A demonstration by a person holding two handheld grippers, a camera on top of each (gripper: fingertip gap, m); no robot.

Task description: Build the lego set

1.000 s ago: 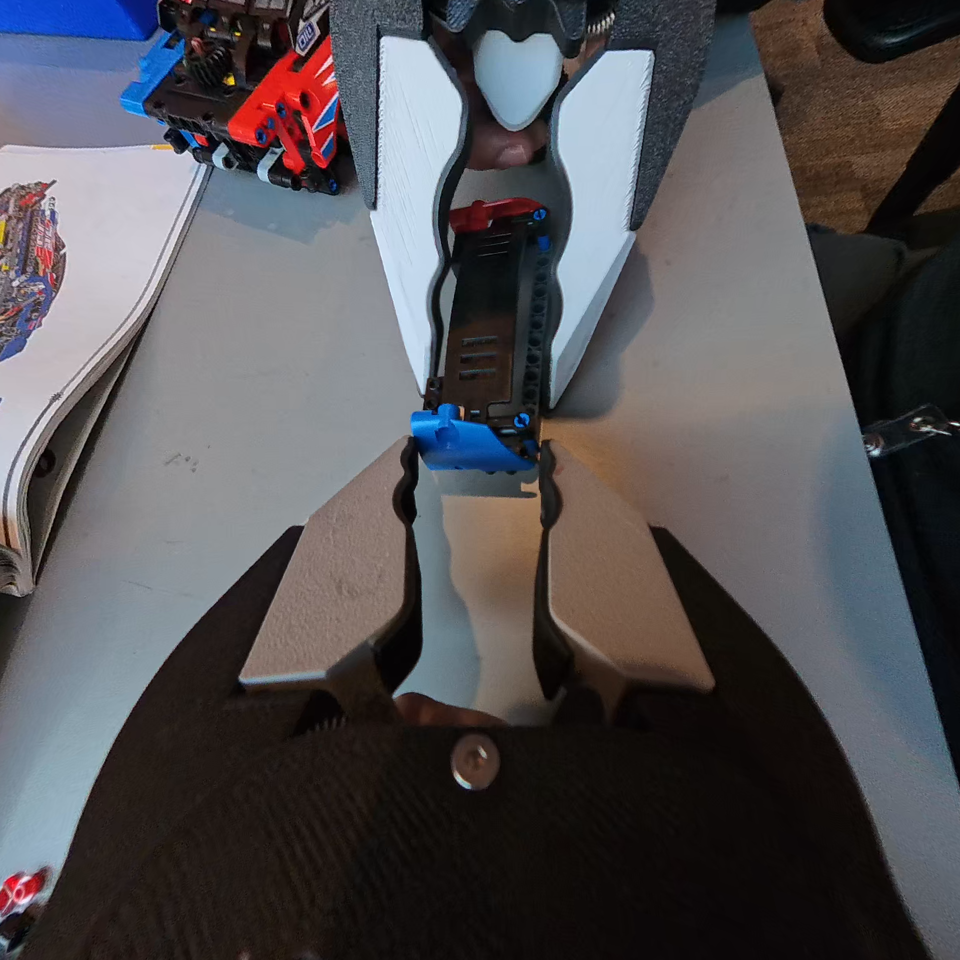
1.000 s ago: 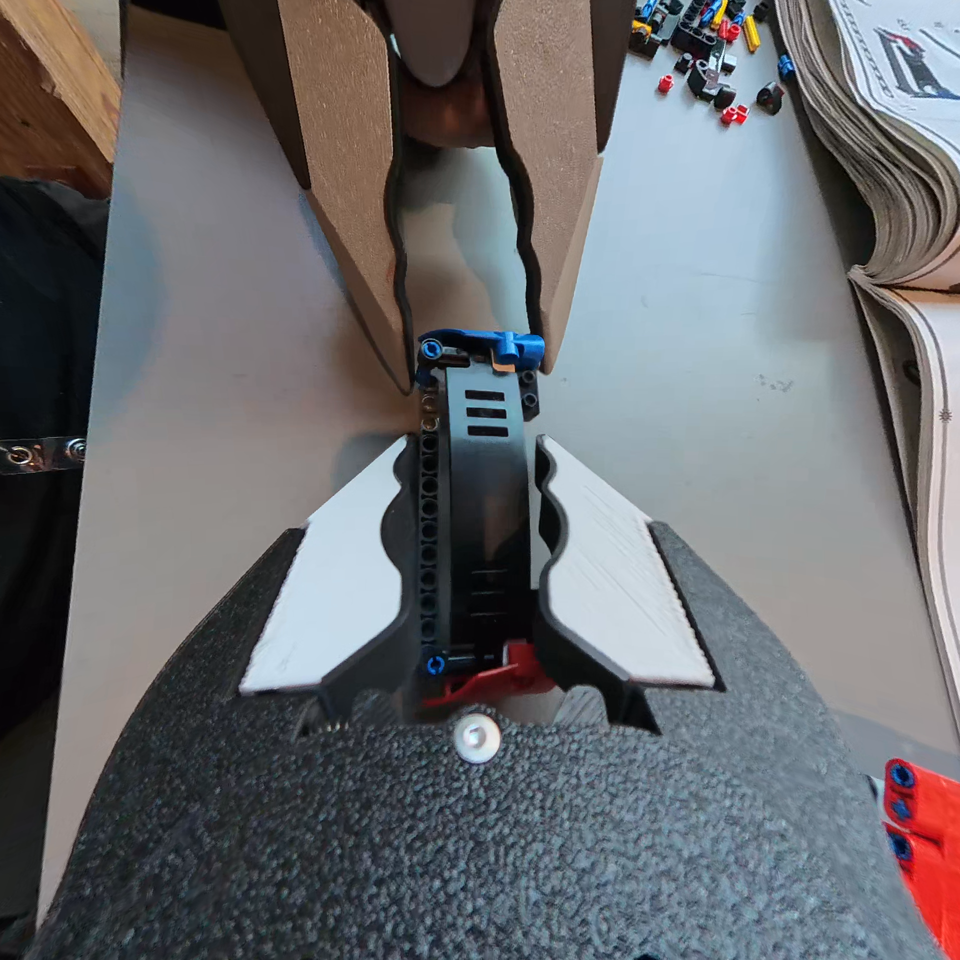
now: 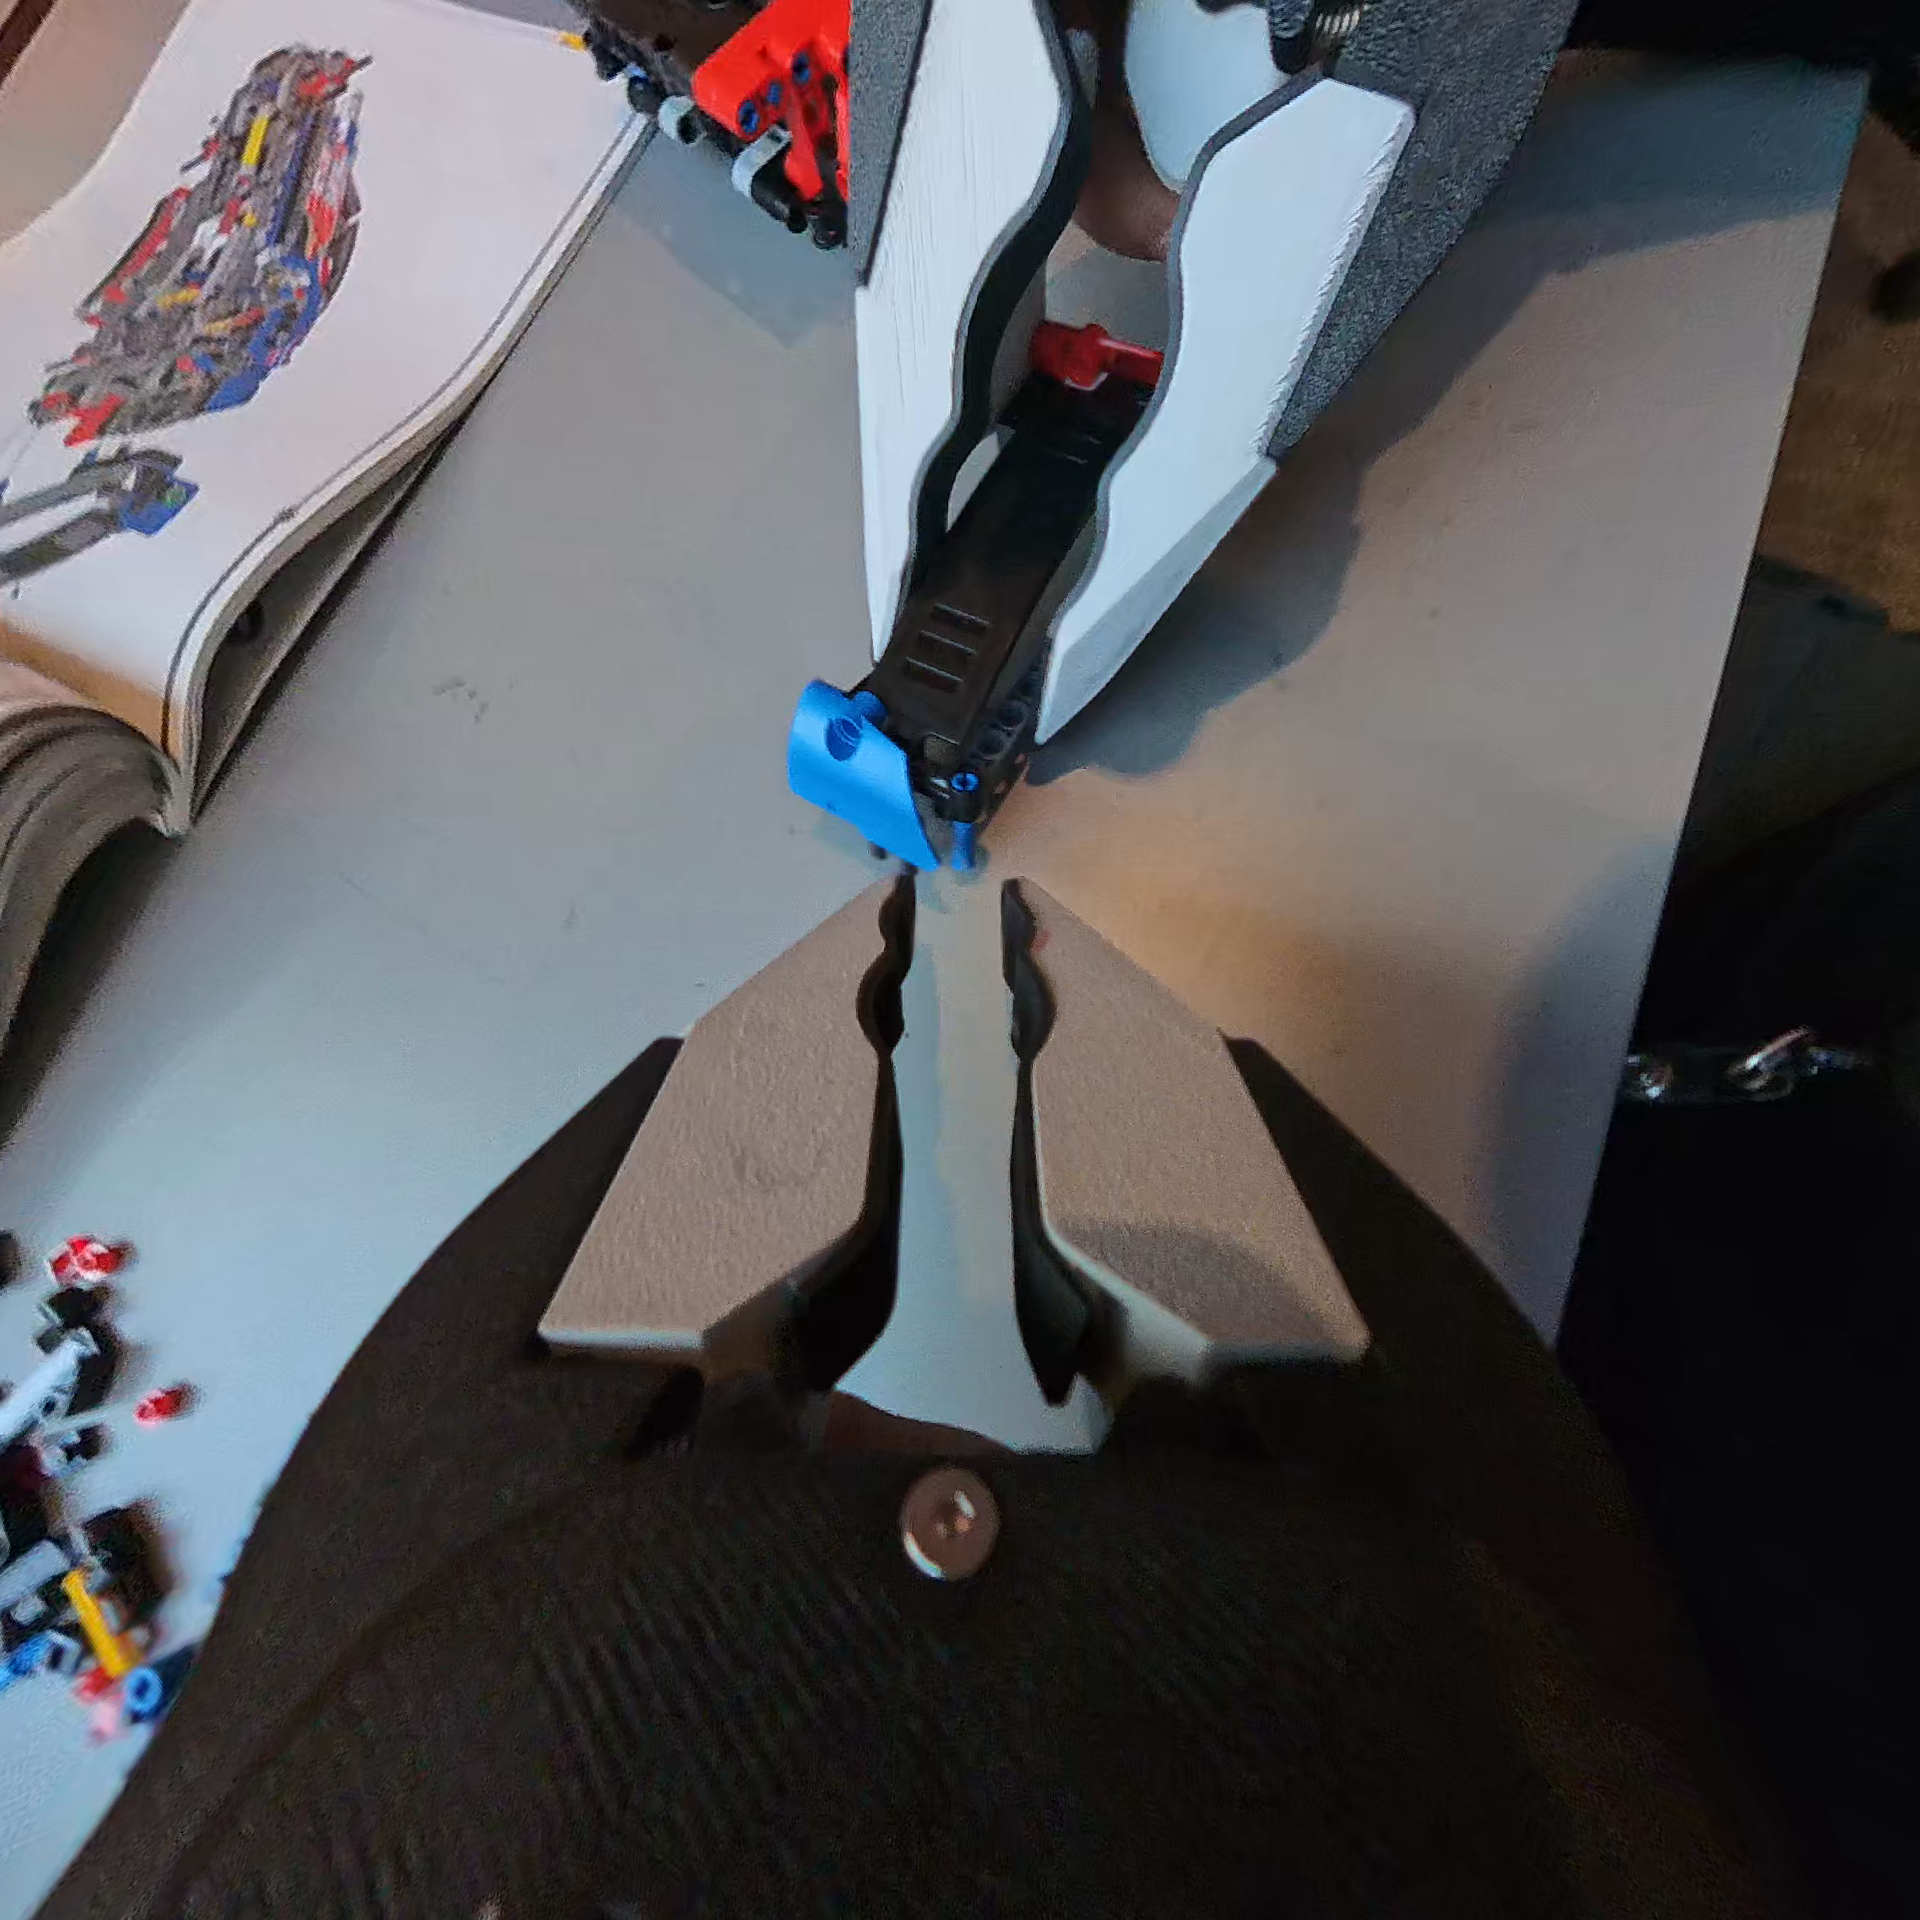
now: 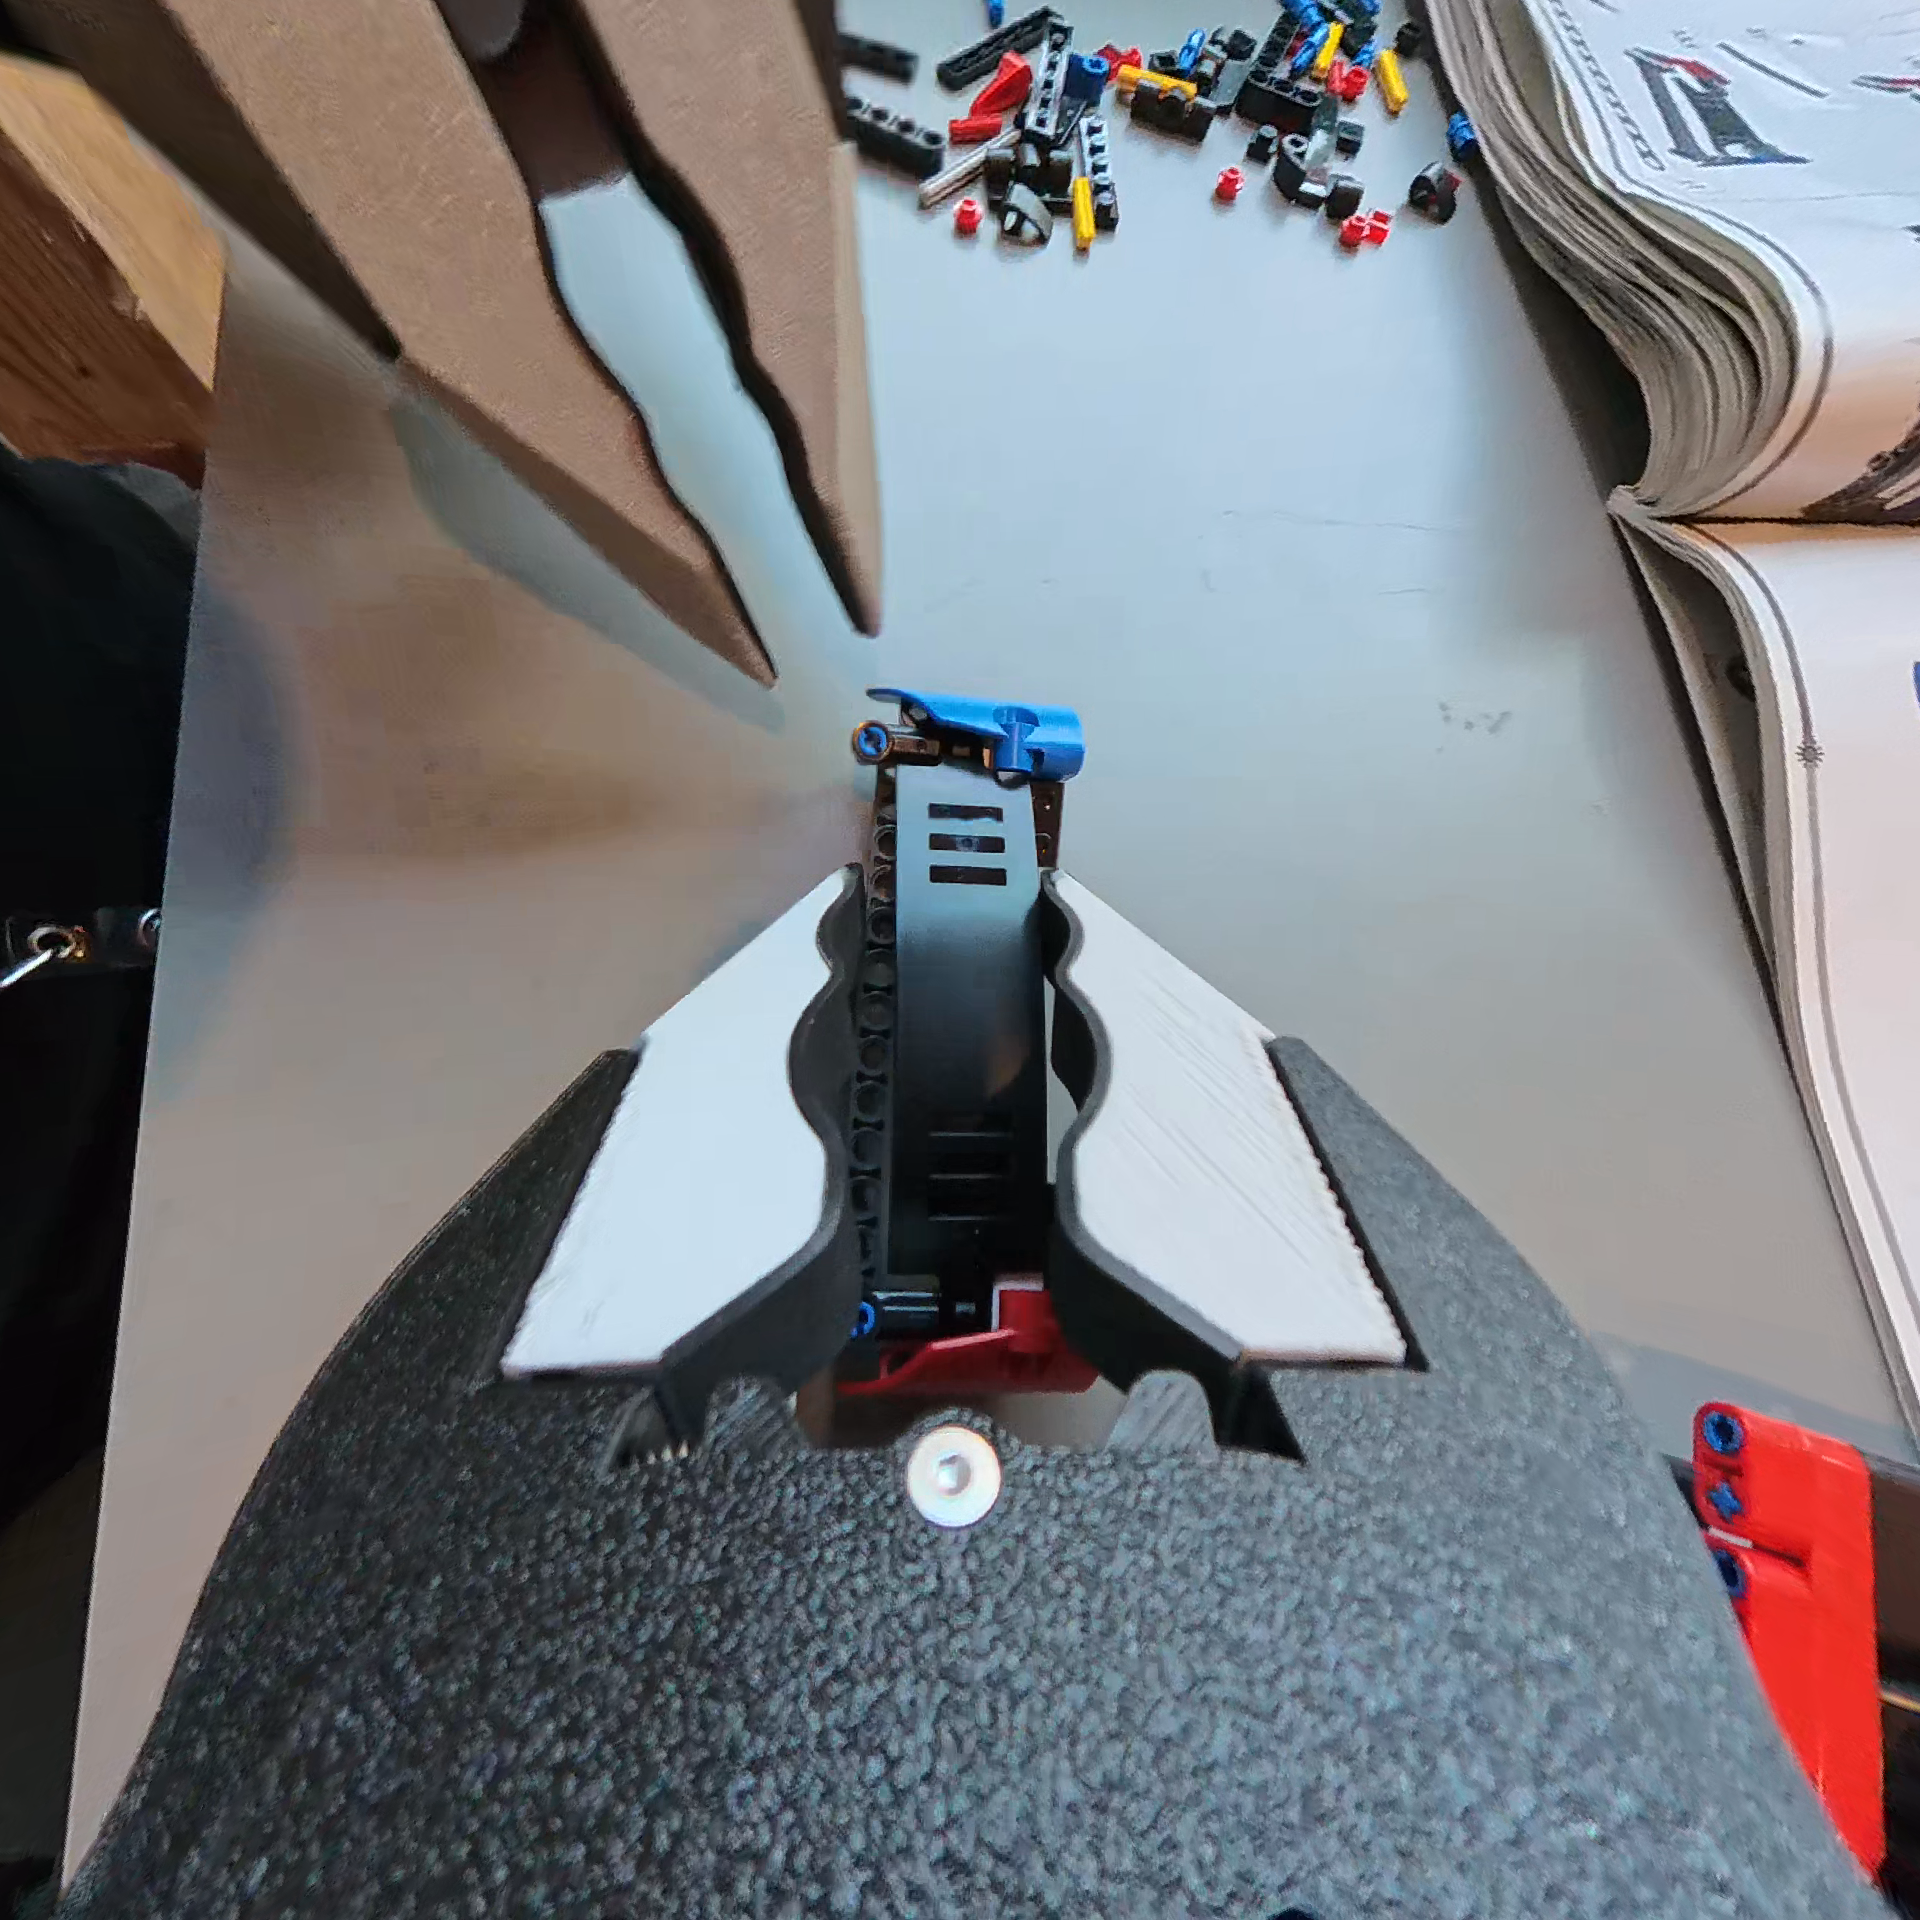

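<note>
While the right gripper [image 4: 951, 894] pinched the black assembly [image 4: 961, 1029] (blue piece [image 3: 852, 774] at its tip) above the table [image 4: 1247, 520], the left gripper [image 3: 956, 894] hung just apart, fingers narrowly spread, empty.

A grey table [image 4: 1247, 520] bears loose Lego pieces [image 4: 1143, 114] and an open instruction booklet [image 3: 260, 312].

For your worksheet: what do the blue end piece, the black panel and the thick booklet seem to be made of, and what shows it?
Blue piece: moulded plastic, smooth, with a soft sheen and a round hole. Black panel: glossy plastic, likely; it shows reflections and cut slots. Booklet: paper, matte, with many thin fanned page edges and printed pictures.
</note>
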